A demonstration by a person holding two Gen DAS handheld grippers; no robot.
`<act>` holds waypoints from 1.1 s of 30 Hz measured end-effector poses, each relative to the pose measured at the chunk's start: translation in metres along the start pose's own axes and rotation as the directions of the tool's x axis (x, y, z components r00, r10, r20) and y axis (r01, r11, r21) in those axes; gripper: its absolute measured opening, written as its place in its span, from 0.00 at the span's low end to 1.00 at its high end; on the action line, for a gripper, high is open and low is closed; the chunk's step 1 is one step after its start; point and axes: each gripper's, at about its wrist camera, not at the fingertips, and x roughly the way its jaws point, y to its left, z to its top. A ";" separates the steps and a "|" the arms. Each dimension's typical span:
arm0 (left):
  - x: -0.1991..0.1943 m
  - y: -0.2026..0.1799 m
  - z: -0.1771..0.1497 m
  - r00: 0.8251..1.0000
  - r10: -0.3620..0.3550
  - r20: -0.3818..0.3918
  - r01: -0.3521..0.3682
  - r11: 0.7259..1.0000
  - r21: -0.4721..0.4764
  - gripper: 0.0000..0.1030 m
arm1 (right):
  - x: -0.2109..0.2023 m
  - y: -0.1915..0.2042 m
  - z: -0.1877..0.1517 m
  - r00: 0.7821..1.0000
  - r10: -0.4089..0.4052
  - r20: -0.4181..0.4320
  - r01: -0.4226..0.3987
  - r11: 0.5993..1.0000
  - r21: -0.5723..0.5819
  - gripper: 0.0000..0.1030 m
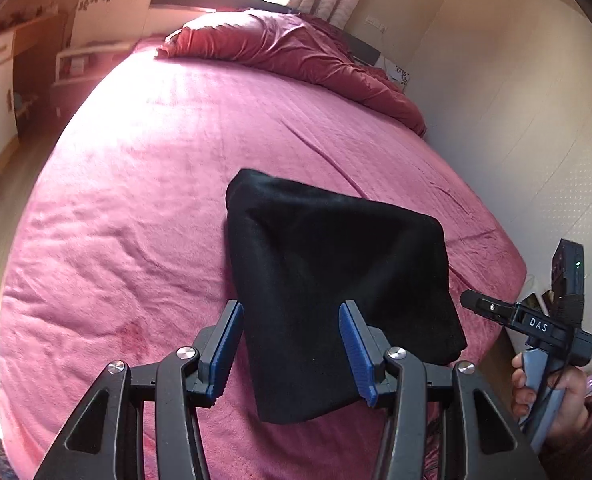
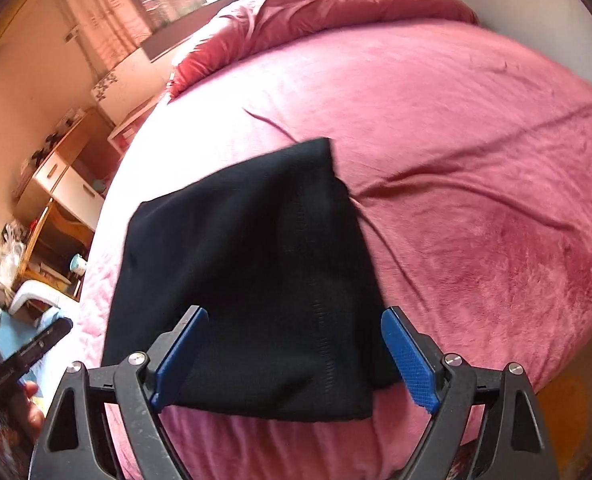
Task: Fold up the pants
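Nearby, folded pants (image 1: 336, 280) — bed's (image 1: 136, 208) edge; claws apart

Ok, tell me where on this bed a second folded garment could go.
Free: the pink sheet between the folded black pants and the bunched red duvet, and left of the pants. Crowded: the near edge, where the open left gripper and right gripper hover.

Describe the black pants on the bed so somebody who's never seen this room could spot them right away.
Start from the big bed covered in a pink sheet, with a crumpled red duvet at its far end. Near the bed's front edge lie the pants, folded into a compact bundle. They are the only black thing on the pink sheet.
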 end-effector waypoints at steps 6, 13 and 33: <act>0.049 0.032 0.005 0.991 -0.081 -0.109 0.065 0.988 -0.141 0.52 | 0.049 -0.047 0.019 0.981 0.177 -0.086 -0.161 0.973 0.166 0.86; 0.105 0.038 0.015 0.959 -0.190 -0.212 0.137 0.961 -0.240 0.54 | 0.098 -0.051 0.033 0.946 0.264 -0.186 -0.231 0.956 0.180 0.66; 0.052 0.117 0.119 1.000 -0.016 -0.010 0.013 0.978 -0.208 0.38 | 0.178 0.124 0.136 0.924 0.312 -0.220 -0.336 0.938 -0.082 0.43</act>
